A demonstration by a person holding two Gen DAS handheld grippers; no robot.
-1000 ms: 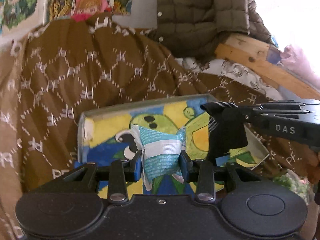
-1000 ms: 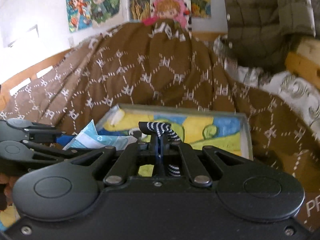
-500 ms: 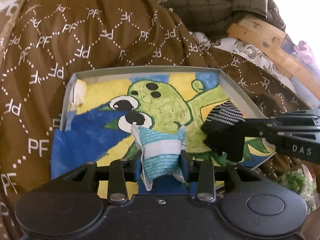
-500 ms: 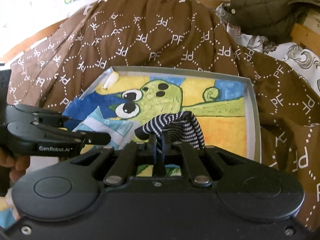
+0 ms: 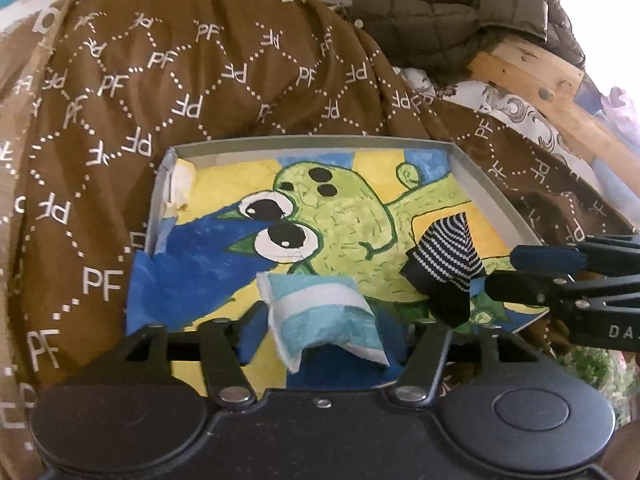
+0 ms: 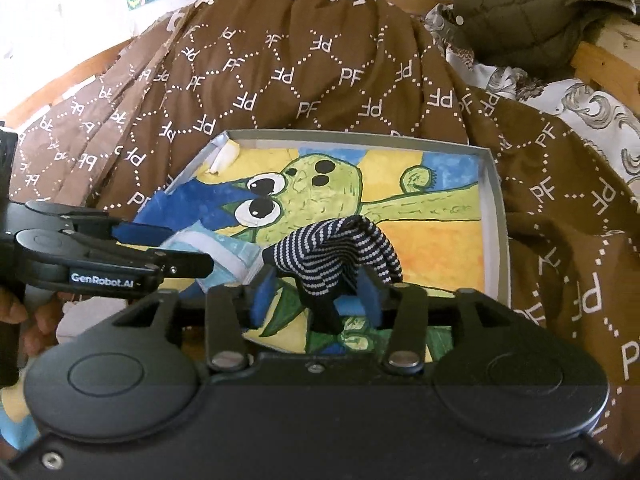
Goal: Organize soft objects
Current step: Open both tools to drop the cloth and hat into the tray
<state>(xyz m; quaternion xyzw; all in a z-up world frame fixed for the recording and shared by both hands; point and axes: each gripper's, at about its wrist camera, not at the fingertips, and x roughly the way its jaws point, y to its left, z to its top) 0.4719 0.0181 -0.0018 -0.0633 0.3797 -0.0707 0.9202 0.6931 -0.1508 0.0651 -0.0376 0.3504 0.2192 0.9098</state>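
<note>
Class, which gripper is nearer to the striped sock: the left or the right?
The right. The right gripper has the striped sock between its open fingers, over the tray; the left gripper stands beside it, around the tissue packet.

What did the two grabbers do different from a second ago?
Both opened. The left gripper let go of the blue tissue pack, the right gripper released the striped sock, and both moved down over the tray. The blanket stayed put.

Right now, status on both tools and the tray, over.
Left tool open, tissue pack loose between its fingers. Right tool open, striped sock loose too. Both over tray; nothing blocking.
</note>
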